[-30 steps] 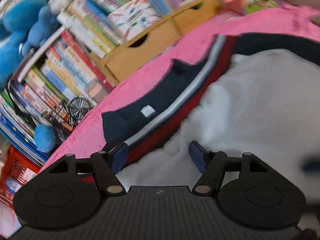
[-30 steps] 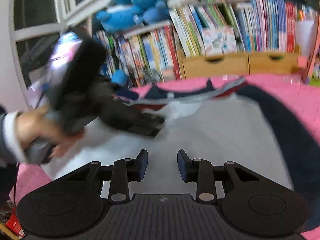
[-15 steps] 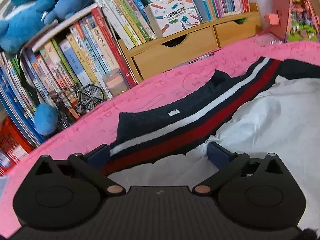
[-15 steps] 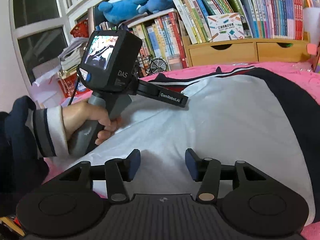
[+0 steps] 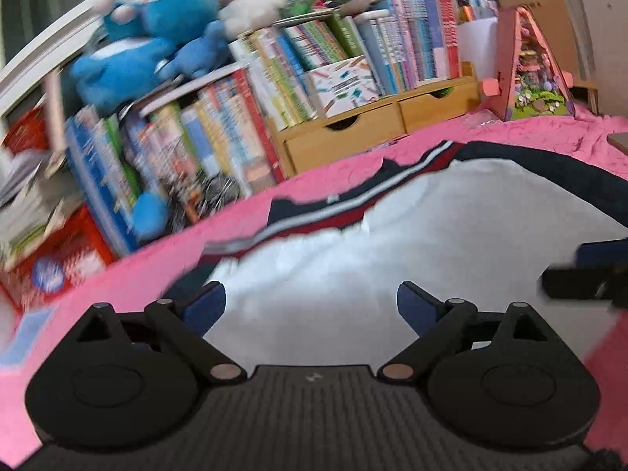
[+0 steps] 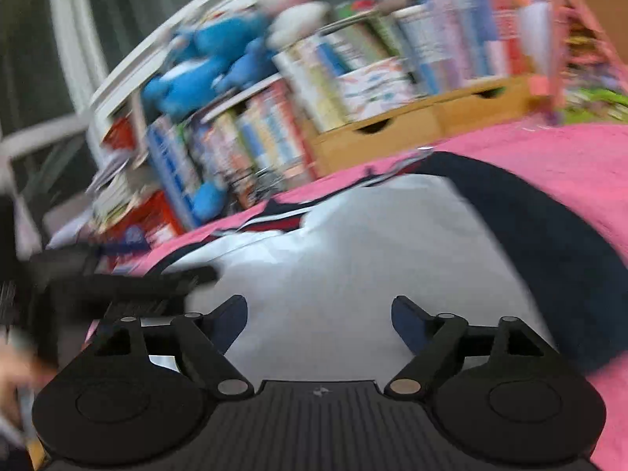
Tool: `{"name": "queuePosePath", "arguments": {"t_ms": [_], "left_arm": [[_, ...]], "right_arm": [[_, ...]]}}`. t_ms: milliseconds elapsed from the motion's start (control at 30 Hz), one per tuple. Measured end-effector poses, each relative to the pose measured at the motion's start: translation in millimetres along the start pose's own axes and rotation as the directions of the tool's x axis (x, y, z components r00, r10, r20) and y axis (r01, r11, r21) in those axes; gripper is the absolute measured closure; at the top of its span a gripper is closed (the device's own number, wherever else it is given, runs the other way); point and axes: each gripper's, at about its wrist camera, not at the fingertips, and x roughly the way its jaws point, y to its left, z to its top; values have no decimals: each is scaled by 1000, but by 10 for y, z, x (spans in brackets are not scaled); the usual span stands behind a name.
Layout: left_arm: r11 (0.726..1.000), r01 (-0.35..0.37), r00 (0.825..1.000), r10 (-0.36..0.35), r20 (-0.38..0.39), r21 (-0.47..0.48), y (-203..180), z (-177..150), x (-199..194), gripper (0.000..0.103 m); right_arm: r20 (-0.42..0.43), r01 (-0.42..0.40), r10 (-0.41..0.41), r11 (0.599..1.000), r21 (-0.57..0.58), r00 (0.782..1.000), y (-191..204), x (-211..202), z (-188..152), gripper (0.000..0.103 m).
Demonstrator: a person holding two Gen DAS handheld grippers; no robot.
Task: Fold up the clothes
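On the pink cover: white garment [image 5: 451, 235] spread flat, navy sleeve [image 6: 549, 243] along its right edge, navy-red-white striped collar [image 5: 322, 212] at the far end toward the bookshelf [image 5: 298, 90].
Left tool [image 5: 311, 306]: fingers wide apart, nothing between them, hovering over the near left part of the white cloth.
Right tool [image 6: 318, 316]: likewise spread and empty, above the near middle of the cloth.
Stage: flat cloth and empty tools fit both a layout awaiting a fold and a release just after smoothing; cannot tell which.
Risk, pinch: thin flat cloth, so fingers closing on it may catch one layer only or drag the pink cover up with it.
Risk, crowding: both tools close together over the same near edge, so a bump or a skewed fold seems possible.
Risk, blur: both views smeared, so edge positions uncertain.
Left view only: tip of the right tool at the right margin, drawers and a pink toy house [image 5: 530, 66].
Right view only: left tool's dark body [image 6: 117, 282], a blurred hand [image 6: 15, 376], full run of the sleeve.
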Motion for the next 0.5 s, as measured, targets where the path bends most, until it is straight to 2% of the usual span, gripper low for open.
{"name": "queuePosePath", "arguments": {"t_ms": [100,200,300,367,500], "left_arm": [[1000,-10,1000,10,10,25,-167,-107,-43,7],[999,-21,1000,20,20,50,-334,-214,-86,2],[997,-22,999,24,-34,71,-479,-253,16,1],[1000,4,998,-3,-69,16,-497,-199,78,0],[991,74,990,-87,-115,-110,-397,-141,192,0]], "right_arm": [[81,32,-40,995,96,996,-159,-308,-125,22],[205,109,-159,965,237,966,-281,-611,-241,20],[197,169,-243,929,330,950,-411,-690,-277,20],[179,212,-293,906,367,939,-484,-674,-272,20],[157,254,-326,898,359,932,-475,-589,-215,17]]}}
